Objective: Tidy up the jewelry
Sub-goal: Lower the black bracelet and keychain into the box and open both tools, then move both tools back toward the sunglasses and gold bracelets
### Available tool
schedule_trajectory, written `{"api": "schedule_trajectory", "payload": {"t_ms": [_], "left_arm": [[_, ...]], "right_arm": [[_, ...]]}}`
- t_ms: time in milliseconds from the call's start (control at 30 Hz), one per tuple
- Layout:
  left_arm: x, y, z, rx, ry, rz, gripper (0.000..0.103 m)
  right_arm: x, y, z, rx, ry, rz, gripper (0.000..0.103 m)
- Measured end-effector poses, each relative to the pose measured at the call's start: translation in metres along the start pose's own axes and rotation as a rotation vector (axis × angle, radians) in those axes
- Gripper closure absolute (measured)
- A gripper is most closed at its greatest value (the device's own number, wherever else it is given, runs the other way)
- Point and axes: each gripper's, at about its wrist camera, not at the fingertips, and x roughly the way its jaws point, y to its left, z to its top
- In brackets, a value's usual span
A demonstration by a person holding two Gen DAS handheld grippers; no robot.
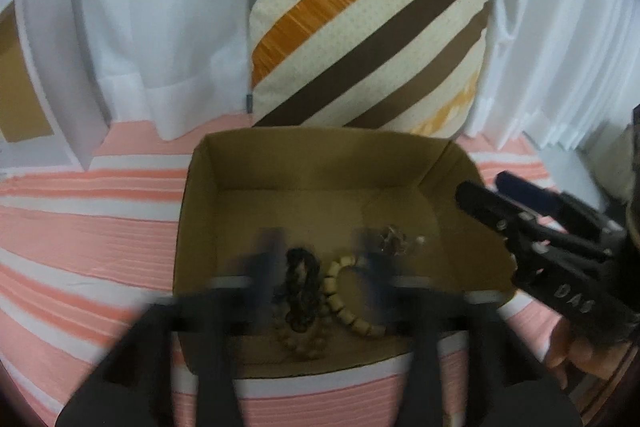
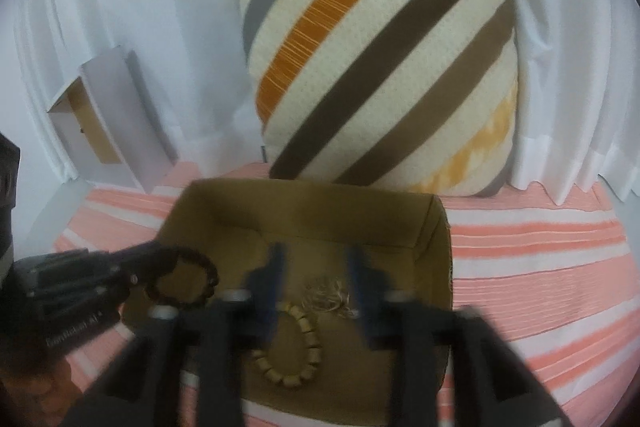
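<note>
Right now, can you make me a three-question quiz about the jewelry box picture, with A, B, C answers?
1. Where is the tan bead bracelet?
A. on the pillow
B. in the cardboard box
C. on the striped cloth

2. What colours are the stripes on the cloth under the box?
A. pink and white
B. blue and yellow
C. green and black

3. How are the right gripper's fingers?
A. apart, gripping nothing
B. pinched on the pillow
C. closed on a white box

Answers: B, the tan bead bracelet lies on the floor of the cardboard box; A, the cloth shows pink and white bands; A, the right gripper shows a clear gap.
</note>
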Motion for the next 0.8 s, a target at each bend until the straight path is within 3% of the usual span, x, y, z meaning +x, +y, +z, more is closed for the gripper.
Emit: {"api": "schedule_trajectory", "payload": {"t_ms": [33,433,800], "left_arm": [[-0.003,0.003,-0.002,-0.003,-0.02,0.019,0.008],[-0.051,0.021,-0.046,-0.032,-0.051,0.032,0.008],[-0.098,0.0,-0.131,0.015,-0.061,0.045,0.008]], "right_arm": [[0.0,-0.001,0.0,0.003,-0.004,-0.003,0.042],[-0.05,-0.002,-0.041,-0.009,-0.042,-0.066,0.041],[-0.104,0.025,-0.11,-0.076,-0.043,-0.044,0.041]]}}
